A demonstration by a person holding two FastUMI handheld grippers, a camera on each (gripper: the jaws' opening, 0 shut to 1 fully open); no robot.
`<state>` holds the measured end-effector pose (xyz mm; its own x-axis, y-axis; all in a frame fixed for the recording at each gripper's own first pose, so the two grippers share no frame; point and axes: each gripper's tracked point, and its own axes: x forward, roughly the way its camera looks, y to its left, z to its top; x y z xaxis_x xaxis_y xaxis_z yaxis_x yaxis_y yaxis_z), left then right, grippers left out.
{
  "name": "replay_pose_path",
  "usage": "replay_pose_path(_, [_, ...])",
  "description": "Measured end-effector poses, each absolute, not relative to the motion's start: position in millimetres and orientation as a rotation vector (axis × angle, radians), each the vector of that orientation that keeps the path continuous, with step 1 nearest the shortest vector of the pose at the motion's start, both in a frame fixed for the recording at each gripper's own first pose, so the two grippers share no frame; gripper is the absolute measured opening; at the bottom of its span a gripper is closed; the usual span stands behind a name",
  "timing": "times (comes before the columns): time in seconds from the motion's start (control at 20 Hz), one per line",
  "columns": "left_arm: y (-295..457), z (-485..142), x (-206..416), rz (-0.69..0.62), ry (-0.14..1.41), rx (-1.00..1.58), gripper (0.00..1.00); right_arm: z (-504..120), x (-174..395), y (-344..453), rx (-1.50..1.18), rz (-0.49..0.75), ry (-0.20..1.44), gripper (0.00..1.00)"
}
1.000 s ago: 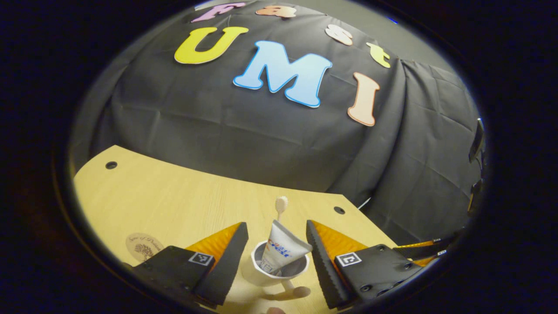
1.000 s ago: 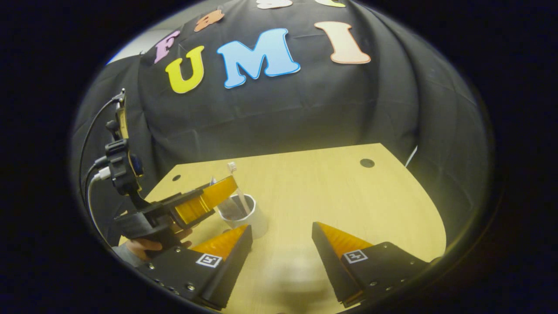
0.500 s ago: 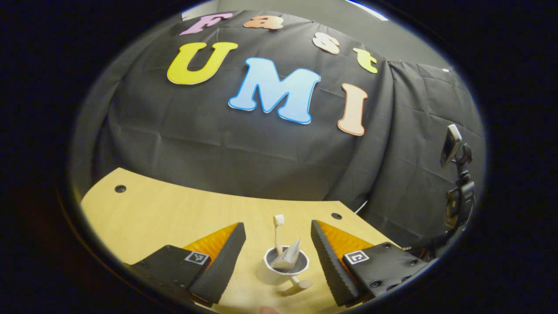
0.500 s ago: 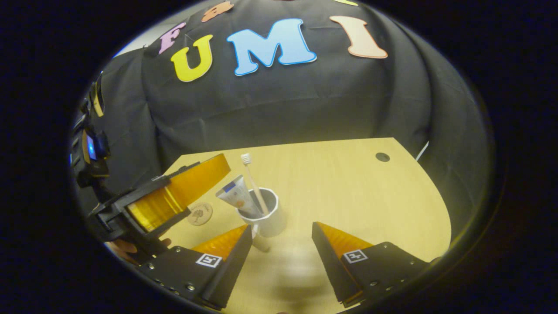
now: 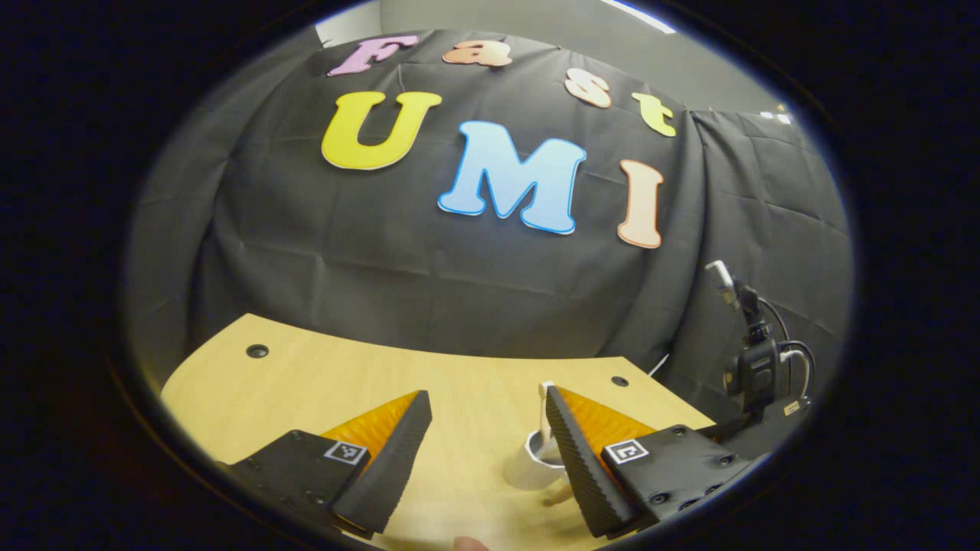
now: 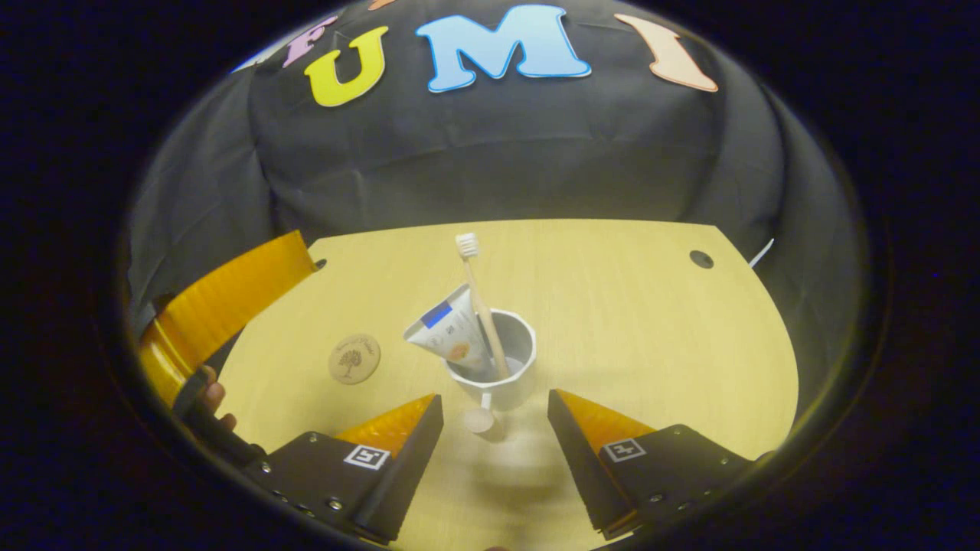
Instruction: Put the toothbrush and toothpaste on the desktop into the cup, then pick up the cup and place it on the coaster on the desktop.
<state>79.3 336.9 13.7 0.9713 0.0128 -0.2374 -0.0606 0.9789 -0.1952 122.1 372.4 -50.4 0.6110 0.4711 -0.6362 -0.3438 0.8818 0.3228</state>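
Here, in the right gripper view, the right gripper (image 6: 495,425) has its fingers wide apart and holds nothing. Just past them the white cup (image 6: 498,386) stands upright on the desk (image 6: 651,321), with a small handle on its near side. The toothbrush (image 6: 481,302) and the toothpaste (image 6: 452,333) both stand in the cup and lean left. Left of the cup, lying apart from it, is the round coaster (image 6: 354,357). Farther left of the cup is one finger of the left gripper (image 6: 222,306).

In the left gripper view, the left gripper (image 5: 490,428) is open too. The cup (image 5: 530,467) sits by its right finger, partly hidden, maybe not touching it.
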Motion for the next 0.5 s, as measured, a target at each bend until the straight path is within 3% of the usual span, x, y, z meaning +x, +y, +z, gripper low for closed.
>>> replay_pose_path(0.2, [354.7, 7.7, 64.9, 0.057, 0.264, -0.232, 0.93, -66.9, 126.4, 386.3, 0.139, 0.471, 0.872, 0.86])
replay_pose_path(0.5, [376.7, -3.5, 53.8, 0.084, 0.294, -0.257, 0.96, -91.0, 131.6, 394.5, 0.07, 0.446, 1.026, 0.86])
